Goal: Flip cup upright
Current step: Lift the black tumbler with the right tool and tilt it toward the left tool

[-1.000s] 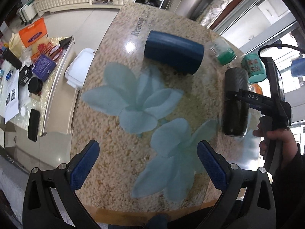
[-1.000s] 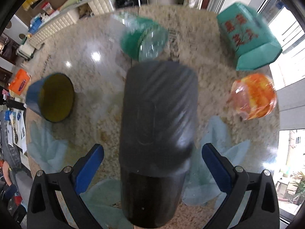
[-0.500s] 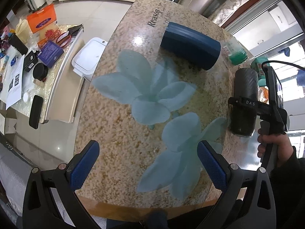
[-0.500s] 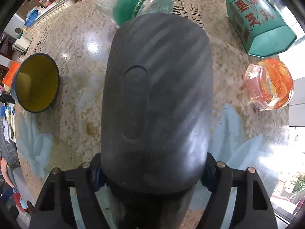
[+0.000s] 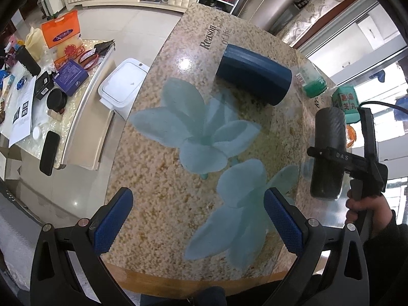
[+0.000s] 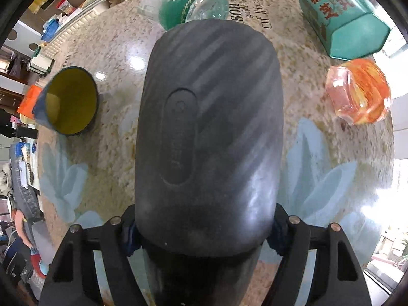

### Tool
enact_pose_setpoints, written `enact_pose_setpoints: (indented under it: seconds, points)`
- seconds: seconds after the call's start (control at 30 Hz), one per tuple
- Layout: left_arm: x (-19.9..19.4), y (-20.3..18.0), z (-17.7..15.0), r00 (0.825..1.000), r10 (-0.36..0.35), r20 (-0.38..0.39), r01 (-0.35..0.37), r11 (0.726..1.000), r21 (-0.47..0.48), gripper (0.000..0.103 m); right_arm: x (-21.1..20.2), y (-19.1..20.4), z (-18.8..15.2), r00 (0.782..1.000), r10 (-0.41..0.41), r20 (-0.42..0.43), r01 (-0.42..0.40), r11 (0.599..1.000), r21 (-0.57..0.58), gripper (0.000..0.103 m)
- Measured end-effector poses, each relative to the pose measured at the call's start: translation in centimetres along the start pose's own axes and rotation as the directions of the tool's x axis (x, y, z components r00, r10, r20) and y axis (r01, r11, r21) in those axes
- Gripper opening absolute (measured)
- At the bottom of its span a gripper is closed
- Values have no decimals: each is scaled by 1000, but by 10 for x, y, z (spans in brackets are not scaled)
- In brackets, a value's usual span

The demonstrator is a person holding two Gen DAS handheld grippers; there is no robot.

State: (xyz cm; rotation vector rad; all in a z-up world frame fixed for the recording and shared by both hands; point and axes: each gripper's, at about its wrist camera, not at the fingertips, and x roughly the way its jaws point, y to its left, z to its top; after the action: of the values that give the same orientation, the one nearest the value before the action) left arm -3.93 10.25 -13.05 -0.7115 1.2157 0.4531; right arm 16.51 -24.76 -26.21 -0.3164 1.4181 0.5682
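1. The right gripper has its jaws clamped on the black cup, which lies on its side on the table. In the left wrist view the same cup sits near the table's right edge, with the jaws across its middle.
2. The left gripper has its jaws wide apart with nothing between them, near the table's front edge and well apart from the black cup.
3. The grip appears to sit on the smooth, rounded wall, with the blue pads barely showing at either side. If the cup is swung upright quickly, I judge it could slip or twist in the jaws.
4. Which end of the black cup is its mouth, I cannot tell; turning it the wrong way would leave it upside down.
5. Past the far end of the black cup lies a green bottle; to its right are a teal box and an orange jar. A wide swing could knock them.
6. A blue cup also lies on its side, left of the black cup, its yellow inside facing the right wrist camera. It could roll if bumped.
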Motion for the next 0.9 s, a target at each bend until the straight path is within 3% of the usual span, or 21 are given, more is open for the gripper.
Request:
enact_pose_setpoints:
  seconds: [0.33, 0.67, 0.9]
  points:
    - [-6, -5, -2, 999, -40, 2, 40, 998, 49, 103, -70, -5, -67, 999, 19, 33, -18, 1000, -16, 74]
    - [-15, -4, -19, 999, -44, -7, 44, 988, 145, 103, -56, -8, -146, 1000, 0, -16, 0, 1000, -2, 74]
    - [-19, 2, -33, 999, -36, -21, 39, 984, 173, 103, -50, -33, -171, 997, -66, -40, 66, 998, -25, 74]
